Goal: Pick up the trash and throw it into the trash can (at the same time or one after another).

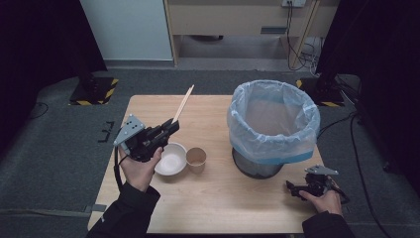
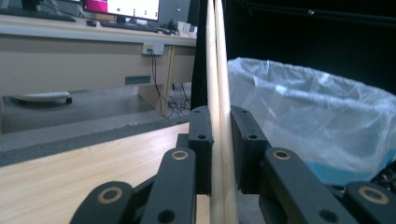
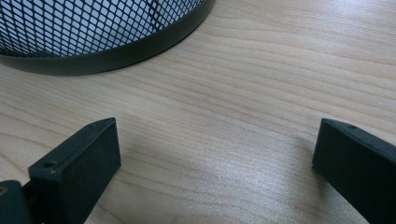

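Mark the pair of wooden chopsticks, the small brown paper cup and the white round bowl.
pair of wooden chopsticks (image 1: 184, 103), high view, upper shaft.
small brown paper cup (image 1: 196, 159), high view, rim.
white round bowl (image 1: 172, 161), high view, inner wall.

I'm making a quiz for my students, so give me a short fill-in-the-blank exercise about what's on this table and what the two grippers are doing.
1. The left gripper is shut on a pair of wooden ____.
2. The mesh bin is lined with a pale ____ plastic bag.
3. Beside the white bowl stands a brown paper ____.
4. The fingers of the right gripper stand ____ over the bare table.

Missing words: chopsticks; blue; cup; open
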The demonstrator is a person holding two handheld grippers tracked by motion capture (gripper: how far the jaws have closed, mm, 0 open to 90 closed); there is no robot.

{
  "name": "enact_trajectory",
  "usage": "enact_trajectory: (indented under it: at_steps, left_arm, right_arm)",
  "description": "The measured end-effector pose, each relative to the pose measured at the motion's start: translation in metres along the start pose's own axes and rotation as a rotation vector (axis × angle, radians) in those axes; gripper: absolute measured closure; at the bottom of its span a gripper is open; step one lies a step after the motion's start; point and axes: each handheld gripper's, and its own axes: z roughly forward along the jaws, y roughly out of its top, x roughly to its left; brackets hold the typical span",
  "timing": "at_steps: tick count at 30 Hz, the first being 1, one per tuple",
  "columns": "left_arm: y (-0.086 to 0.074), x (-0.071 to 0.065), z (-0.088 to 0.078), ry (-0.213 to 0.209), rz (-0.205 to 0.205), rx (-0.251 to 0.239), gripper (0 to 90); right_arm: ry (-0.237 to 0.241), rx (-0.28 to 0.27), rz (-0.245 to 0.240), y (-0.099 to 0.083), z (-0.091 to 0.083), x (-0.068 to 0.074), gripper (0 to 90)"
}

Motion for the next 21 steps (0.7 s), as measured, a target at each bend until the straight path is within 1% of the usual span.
enact_trajectory:
  at_steps: [5, 7, 11, 12, 15, 18, 19, 21]
  left_arm:
    - [0.011, -0.003, 0.005, -0.008, 0.005, -0.024, 79.5]
    - [0.018, -0.006, 0.008, -0.015, 0.009, -0.040, 79.5]
    - [0.028, -0.013, 0.012, -0.026, 0.021, -0.054, 79.5]
    - [0.028, -0.013, 0.012, -0.026, 0.021, -0.054, 79.5]
    - [0.039, -0.020, 0.016, -0.042, 0.036, -0.069, 79.5]
    - [0.046, -0.026, 0.019, -0.054, 0.045, -0.082, 79.5]
    - [0.046, -0.026, 0.019, -0.054, 0.045, -0.082, 79.5]
    - [0.054, -0.032, 0.023, -0.066, 0.054, -0.093, 79.5]
  right_arm:
    - [0.000, 0.000, 0.000, 0.000, 0.000, 0.000, 1.2]
    - [0.000, 0.001, 0.002, 0.000, 0.000, 0.000, 1.1]
    - [0.000, 0.001, 0.001, 0.000, 0.000, 0.000, 1.1]
    - [0.000, 0.001, 0.001, 0.000, 0.000, 0.000, 1.1]
    - [0.000, 0.001, 0.001, 0.000, 0.000, 0.000, 1.1]
    - [0.000, 0.001, 0.002, 0.000, 0.000, 0.000, 1.1]
    - [0.000, 0.001, 0.001, 0.000, 0.000, 0.000, 1.1]
    - [0.001, 0.003, 0.006, 0.000, 0.000, 0.001, 1.1]
